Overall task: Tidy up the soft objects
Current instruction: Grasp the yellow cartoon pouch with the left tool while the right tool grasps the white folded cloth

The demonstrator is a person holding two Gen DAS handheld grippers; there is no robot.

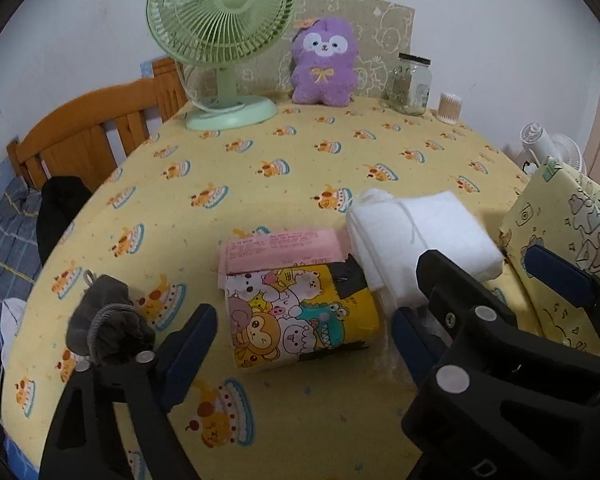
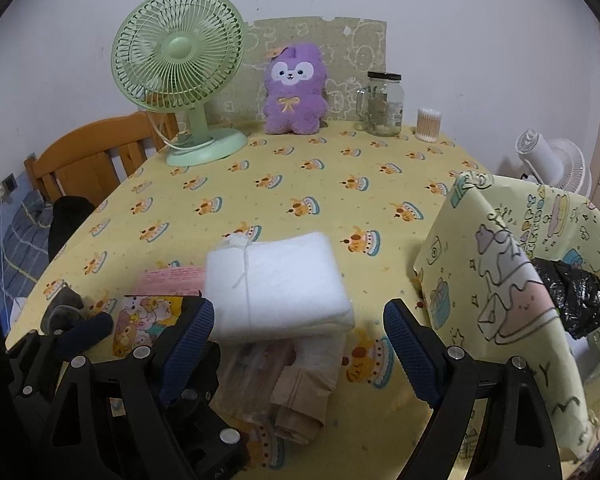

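The white folded bundle [image 2: 278, 286], tied with a thin string, lies on the desk [image 2: 320, 200] straight ahead of my right claw [image 2: 298, 346], just past its fingertips. Below it, between my right fingers, sits a crumpled clear bag with beige cloth [image 2: 296, 392]. Left of that is the cartoon-printed pack [image 1: 302, 312], dead ahead of my left claw [image 1: 300, 334], with a pink pack [image 1: 284, 250] beyond it and a grey sock bundle [image 1: 108, 318] touching my left claw's left finger.

I judge the sorting barely begun: 5 soft things lie loose, and the printed fabric bin [image 2: 500, 280] to the right of my right claw shows only something black inside.

Both claws gape wide and grip nothing. The right one looks poised around the white bundle.
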